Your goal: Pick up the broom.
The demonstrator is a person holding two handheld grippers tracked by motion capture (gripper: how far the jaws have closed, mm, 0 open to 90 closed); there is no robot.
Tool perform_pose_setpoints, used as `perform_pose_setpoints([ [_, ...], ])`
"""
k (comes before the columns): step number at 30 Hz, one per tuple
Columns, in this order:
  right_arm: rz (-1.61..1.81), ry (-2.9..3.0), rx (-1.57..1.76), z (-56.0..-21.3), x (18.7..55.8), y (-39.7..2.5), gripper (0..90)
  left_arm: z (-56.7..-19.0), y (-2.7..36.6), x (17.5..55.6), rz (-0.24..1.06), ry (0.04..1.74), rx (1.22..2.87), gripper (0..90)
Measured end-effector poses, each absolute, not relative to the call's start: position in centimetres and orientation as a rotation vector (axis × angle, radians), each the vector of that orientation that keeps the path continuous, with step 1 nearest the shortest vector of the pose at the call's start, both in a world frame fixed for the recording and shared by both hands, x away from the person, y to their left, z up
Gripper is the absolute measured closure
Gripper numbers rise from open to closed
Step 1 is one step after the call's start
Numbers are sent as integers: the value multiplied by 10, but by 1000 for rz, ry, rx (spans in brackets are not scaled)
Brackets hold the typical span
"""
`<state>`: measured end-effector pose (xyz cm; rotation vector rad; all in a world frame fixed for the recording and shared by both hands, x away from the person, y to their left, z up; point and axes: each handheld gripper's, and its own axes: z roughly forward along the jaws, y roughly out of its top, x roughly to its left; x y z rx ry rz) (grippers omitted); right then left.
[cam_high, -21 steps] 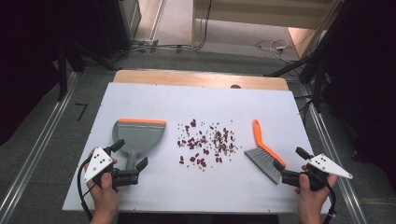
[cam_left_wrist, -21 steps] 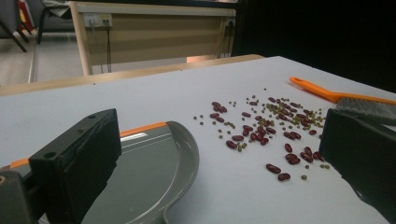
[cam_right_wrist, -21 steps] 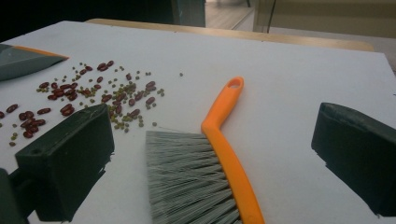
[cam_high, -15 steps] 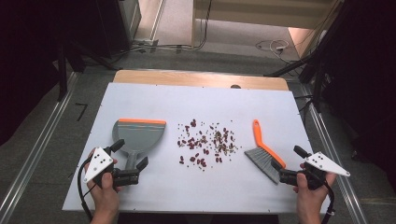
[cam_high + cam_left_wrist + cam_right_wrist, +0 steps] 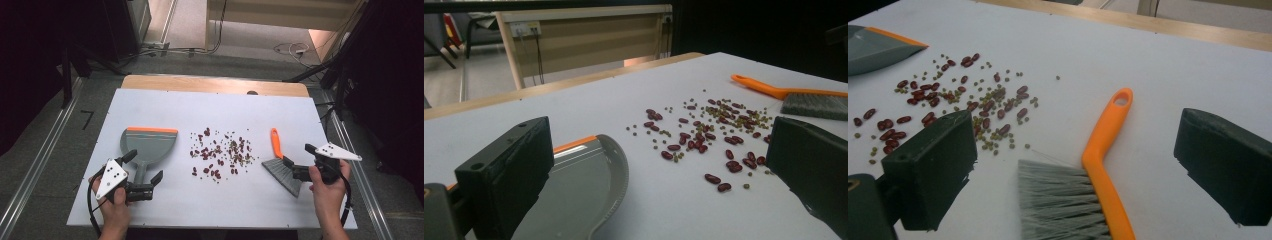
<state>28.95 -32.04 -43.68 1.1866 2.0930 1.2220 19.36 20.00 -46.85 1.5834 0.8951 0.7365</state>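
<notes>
One dustpan, one brush and a scatter of beans are seen on the tabletop. The dustpan's handle is straddled by the spread left gripper at 7 o'clock. The brush is flanked by the spread right gripper at 4 o'clock.

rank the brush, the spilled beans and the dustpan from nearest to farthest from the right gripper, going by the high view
1. The brush: its bristles lie just left of the right gripper, whose jaws are open.
2. The spilled beans: scattered mid-table, left of the brush.
3. The dustpan: far left, beside the left gripper.
</notes>
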Motion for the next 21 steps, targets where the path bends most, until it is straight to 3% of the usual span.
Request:
perform_pose_setpoints([
  [4,1196,2142,1234,-439,305,-314,24,-469,197,194,723,887,1590,0],
  [7,1124,2145,1273,-439,316,-308,73,-470,194,194,730,887,1599,0],
  [17,875,2148,1416,-445,347,-289,392,-471,188,193,724,878,1622,0],
  [21,818,2205,1477,-450,359,-287,444,-472,189,193,720,882,1622,0],
])
